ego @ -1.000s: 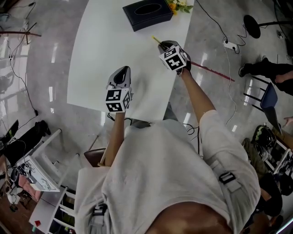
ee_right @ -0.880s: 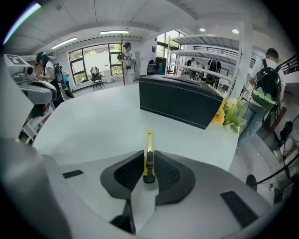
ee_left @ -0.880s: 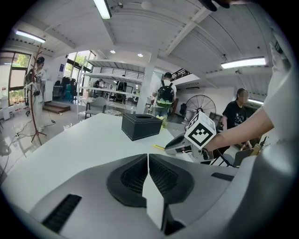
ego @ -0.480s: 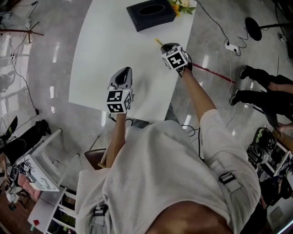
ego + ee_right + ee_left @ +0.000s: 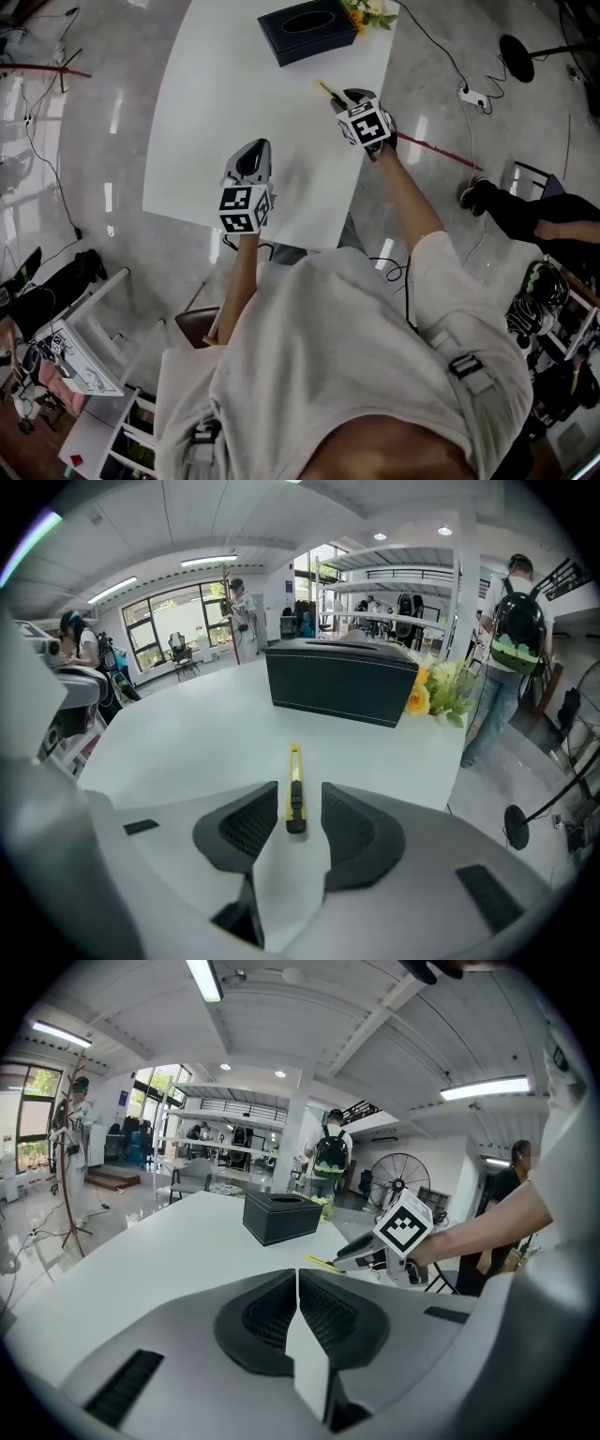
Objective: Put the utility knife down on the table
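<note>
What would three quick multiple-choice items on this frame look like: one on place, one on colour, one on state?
1. Where is the utility knife?
A. In a drawer
B. Flat on the table, between the right gripper's jaws
C. On a shelf

2. What colour is the knife's body?
A. Red
B. Blue
C. Yellow

3. How do the left gripper's jaws stand?
A. Together, nothing between them
B. Wide apart
C. Clamped on the knife

Answers:
1 B: the right gripper view shows the knife lying on the white tabletop. That gripper's jaws have just been opening, and their pads stand clear of the knife on both sides.
2 C: the body is yellow, with a black slider.
3 A: the left gripper view shows the two pads meeting along a line, with nothing in between.
</note>
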`<action>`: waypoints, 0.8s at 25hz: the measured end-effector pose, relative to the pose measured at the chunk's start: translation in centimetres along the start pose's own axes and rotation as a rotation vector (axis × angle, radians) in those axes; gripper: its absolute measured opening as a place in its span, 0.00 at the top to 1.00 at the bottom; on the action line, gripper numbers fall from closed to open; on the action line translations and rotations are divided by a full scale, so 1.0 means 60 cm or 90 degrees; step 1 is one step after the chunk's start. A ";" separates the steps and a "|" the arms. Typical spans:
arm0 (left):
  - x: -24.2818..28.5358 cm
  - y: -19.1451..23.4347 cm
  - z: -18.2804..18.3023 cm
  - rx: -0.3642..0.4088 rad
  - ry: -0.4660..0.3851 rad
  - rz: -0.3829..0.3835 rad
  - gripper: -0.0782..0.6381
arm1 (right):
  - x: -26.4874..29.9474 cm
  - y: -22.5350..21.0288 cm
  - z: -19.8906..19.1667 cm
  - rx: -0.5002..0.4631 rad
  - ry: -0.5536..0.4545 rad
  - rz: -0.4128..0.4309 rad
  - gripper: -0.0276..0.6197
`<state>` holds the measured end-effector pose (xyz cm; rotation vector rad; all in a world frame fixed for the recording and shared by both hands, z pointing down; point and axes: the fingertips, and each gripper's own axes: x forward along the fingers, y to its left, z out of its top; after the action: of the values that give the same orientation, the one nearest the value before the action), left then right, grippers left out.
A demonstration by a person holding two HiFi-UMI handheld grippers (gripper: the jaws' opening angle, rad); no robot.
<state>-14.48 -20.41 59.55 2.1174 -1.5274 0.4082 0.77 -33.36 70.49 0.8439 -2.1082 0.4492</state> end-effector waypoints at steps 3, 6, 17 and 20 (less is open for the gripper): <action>0.005 -0.004 0.003 0.005 -0.002 -0.008 0.85 | -0.022 -0.002 0.002 0.016 -0.029 -0.013 0.71; 0.008 -0.009 0.007 0.009 -0.003 -0.015 0.85 | -0.051 -0.003 0.005 0.049 -0.066 -0.028 0.74; 0.024 -0.026 0.032 0.036 -0.012 -0.055 0.85 | -0.167 0.003 -0.003 0.143 -0.185 -0.101 0.87; 0.025 -0.029 0.036 0.040 -0.014 -0.065 0.85 | -0.191 0.008 -0.014 0.164 -0.205 -0.111 0.89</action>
<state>-12.43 -22.38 58.16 2.2440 -1.4285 0.4031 6.12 -27.78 61.93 1.3132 -2.2701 0.5275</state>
